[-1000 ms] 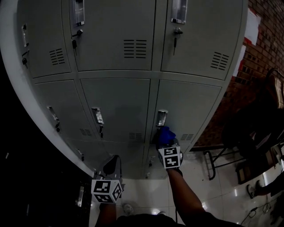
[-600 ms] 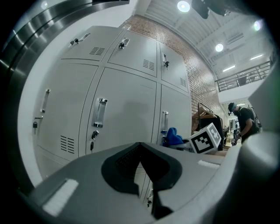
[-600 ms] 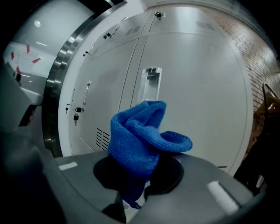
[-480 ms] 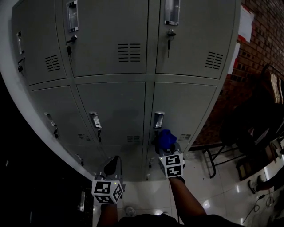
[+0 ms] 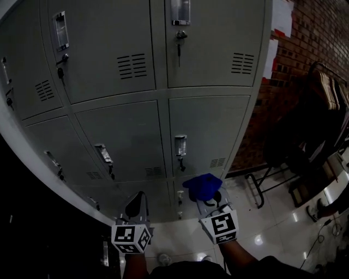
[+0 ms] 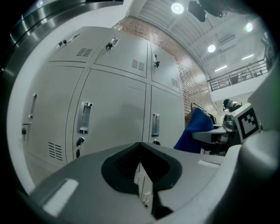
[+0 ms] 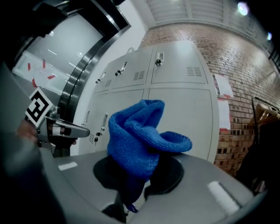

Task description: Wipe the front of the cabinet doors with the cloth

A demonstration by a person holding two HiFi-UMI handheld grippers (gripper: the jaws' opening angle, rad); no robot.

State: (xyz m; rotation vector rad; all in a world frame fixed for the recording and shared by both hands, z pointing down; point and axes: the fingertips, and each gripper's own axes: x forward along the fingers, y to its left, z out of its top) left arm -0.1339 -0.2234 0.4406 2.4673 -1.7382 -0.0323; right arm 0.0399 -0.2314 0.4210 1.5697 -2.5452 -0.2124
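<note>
The grey cabinet doors point(image 5: 210, 131) fill the upper head view, each with a handle and a lock. My right gripper point(image 5: 207, 200) is low in the view, shut on a bunched blue cloth point(image 5: 203, 186). The cloth is in front of the bottom row of doors, below the handle of the lower right door point(image 5: 180, 147). In the right gripper view the cloth point(image 7: 140, 135) rises from between the jaws, with the doors point(image 7: 181, 113) behind it. The left gripper point(image 5: 136, 207) is beside it, shut on nothing. In the left gripper view the cloth point(image 6: 194, 129) seems held off the door fronts point(image 6: 118, 118).
A brick wall point(image 5: 294, 82) with white sheets point(image 5: 281, 11) stands right of the cabinet. A dark chair frame point(image 5: 262, 190) and a dark rack point(image 5: 322, 125) stand on the glossy white floor point(image 5: 262, 229) at the right.
My right gripper has drawn back and down from the lower right door with the cloth in it. The head view has swung right. The left gripper has hardly moved.
</note>
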